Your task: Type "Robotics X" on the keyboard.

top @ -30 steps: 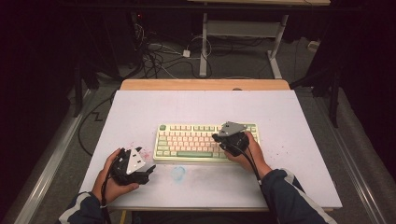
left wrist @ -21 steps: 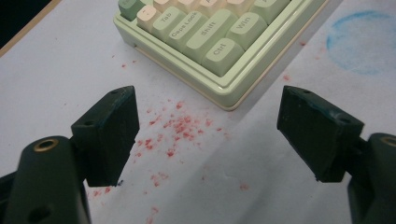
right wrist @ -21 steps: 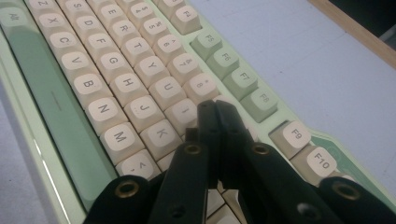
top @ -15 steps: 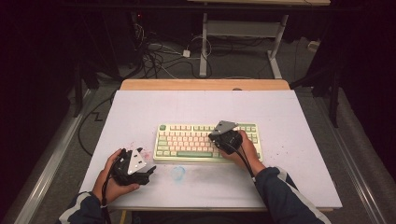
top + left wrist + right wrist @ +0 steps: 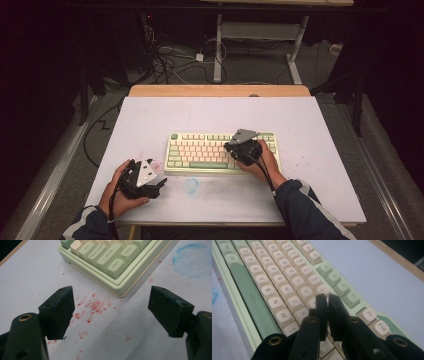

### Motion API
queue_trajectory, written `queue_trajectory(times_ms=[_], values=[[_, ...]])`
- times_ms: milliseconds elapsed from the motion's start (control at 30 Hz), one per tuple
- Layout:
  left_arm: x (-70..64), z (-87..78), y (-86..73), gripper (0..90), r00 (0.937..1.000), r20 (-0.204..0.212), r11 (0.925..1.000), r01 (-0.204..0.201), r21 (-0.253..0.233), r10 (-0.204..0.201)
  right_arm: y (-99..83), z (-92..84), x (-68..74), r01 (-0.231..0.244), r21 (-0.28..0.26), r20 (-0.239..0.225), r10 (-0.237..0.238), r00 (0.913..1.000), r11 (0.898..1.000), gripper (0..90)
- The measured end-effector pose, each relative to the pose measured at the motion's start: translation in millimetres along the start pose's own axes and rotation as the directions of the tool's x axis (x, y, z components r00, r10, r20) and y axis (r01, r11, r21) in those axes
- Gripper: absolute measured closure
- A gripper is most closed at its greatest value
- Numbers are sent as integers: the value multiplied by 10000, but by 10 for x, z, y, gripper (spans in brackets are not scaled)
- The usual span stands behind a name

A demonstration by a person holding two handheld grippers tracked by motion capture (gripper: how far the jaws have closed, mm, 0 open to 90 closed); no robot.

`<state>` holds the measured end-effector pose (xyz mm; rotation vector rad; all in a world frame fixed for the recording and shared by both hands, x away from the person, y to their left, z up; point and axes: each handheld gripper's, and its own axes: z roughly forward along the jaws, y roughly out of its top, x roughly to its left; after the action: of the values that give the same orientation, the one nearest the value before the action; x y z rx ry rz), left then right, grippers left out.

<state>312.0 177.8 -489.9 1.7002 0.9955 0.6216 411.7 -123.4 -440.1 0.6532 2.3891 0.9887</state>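
A rigid, light keyboard (image 5: 222, 151) sits mid-table; the right gripper (image 5: 327, 302), jaws nearly together and empty, poises over its keys, best pressed from above.

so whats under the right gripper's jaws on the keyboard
Cream letter keys of the keyboard: the closed right gripper points down by the U, J and K keys. The key right beneath the jaw tips is covered, so it cannot be read.

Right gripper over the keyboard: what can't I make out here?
- Right gripper view: the shut jaws cover the keys beneath; whether a key is pressed is hidden.
- High view: keyboard legends too small to read.
- Left gripper view: the top edge cuts off the keyboard beyond its corner.
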Motion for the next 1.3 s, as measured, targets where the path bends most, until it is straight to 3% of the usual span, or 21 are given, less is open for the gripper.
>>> queue_trajectory(times_ms=[300,467,667,800,1033,1300], values=[[2,6,10,232,9998,-66,9998,184,-90,-185,17,-232,-35,-25,-823,145,37,9999,9966,735],[4,1,10,232,9998,-82,9998,170,-84,-171,2,-353,-40,9,-1267,228,20,9997,9919,582],[9,-6,7,232,9998,-106,9999,147,30,-146,-69,-511,-16,215,-1856,839,-59,9965,9824,354],[11,-9,11,232,9998,-126,9999,151,27,-150,-144,-630,-11,156,-2127,1316,128,9912,9770,280],[12,-2,16,232,9996,-186,9998,201,20,-201,-331,-832,-52,-107,-2304,1892,556,9804,9730,217],[15,-4,20,232,9995,-235,9998,208,16,-208,-571,-1048,-93,-255,-2400,2348,835,9685,9704,218]])
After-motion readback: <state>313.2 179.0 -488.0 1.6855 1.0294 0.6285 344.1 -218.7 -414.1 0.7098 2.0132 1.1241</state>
